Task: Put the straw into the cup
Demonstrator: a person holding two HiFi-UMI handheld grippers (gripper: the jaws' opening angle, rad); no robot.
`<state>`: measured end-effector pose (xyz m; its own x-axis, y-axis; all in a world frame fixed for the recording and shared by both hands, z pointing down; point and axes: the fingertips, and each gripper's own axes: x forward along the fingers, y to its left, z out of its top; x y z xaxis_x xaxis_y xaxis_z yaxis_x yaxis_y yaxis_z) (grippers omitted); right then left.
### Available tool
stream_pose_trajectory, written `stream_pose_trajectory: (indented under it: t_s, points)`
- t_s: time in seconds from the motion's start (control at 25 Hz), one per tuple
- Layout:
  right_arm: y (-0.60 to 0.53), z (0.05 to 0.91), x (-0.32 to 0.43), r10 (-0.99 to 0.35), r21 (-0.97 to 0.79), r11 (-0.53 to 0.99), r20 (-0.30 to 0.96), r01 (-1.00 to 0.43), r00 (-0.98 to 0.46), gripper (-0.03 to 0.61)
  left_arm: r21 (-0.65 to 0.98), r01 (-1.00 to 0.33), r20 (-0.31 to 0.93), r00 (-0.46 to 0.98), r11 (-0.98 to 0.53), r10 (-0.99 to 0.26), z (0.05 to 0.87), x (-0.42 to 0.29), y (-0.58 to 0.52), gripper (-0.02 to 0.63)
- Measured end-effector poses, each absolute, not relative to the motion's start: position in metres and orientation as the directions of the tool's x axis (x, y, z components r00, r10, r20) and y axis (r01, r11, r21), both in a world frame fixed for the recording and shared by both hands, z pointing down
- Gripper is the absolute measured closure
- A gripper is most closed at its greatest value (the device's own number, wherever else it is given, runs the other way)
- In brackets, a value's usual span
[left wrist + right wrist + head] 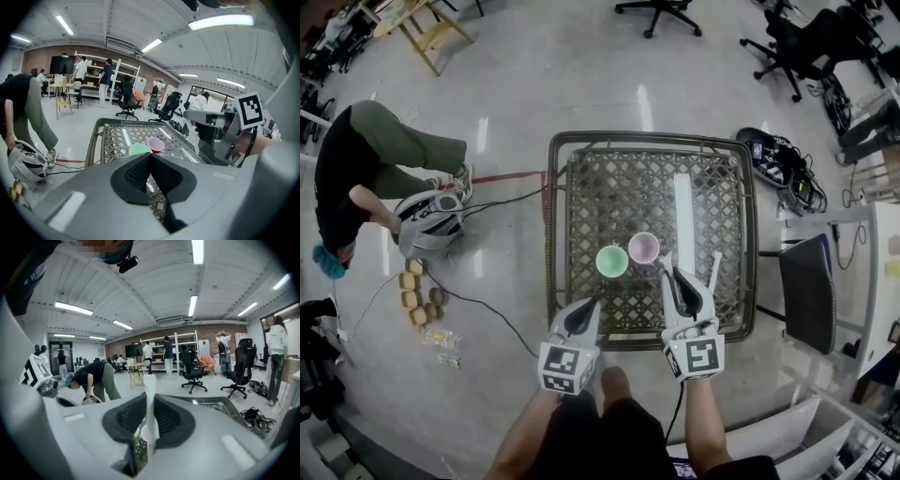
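Right gripper view gives the clearest reading of the grip: the right gripper point(149, 414) has its jaws clamped on the straw point(150, 392). It is a white, paper-wrapped stick that stands upright between the dark pads, most of its length rising above them. Held near its lower end and kept vertical, it is probably set for a straight drop into a cup mouth. The free bottom tip is short enough to steer.

Head view adds what that camera lacks, namely the layout. A green cup point(612, 262) and a pink cup point(644, 247) stand side by side, almost touching, in the middle of the lattice-topped table point(558, 234). The right gripper point(682, 281) is on their near right, closest to the pink cup, which I judge to be the likelier target. From above, the straw itself is hard to pick out.

Left gripper view shows the left gripper point(150, 161) with its jaws together on nothing. The left gripper point(584, 314) is at the table's near edge, left of its partner and clear of the cups. It seems to be on standby to steady a cup if one tips. That view also catches both cups' open mouths point(139, 149) point(155, 144), facing up and unobstructed.
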<state>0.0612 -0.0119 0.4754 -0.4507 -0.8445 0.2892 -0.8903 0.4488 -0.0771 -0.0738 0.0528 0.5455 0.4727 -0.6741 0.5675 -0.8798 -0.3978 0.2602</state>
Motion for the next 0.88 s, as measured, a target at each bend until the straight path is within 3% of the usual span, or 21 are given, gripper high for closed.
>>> stream_pose_trajectory:
  t_s: [0.4,0.88]
  points:
    - [-0.029,0.441,0.012,-0.848,-0.126,0.494,0.152,-0.86,-0.509,0.522,0.259,-0.894,0.559,0.448,-0.367,-0.698,0.544,-0.101,0.053,0.607]
    - [-0.055,0.456,-0.027,-0.836,-0.218,0.517,0.079,-0.828,-0.543,0.522,0.26,-0.91,0.571,0.414,-0.322,-0.709,0.56,-0.128,0.054,0.607]
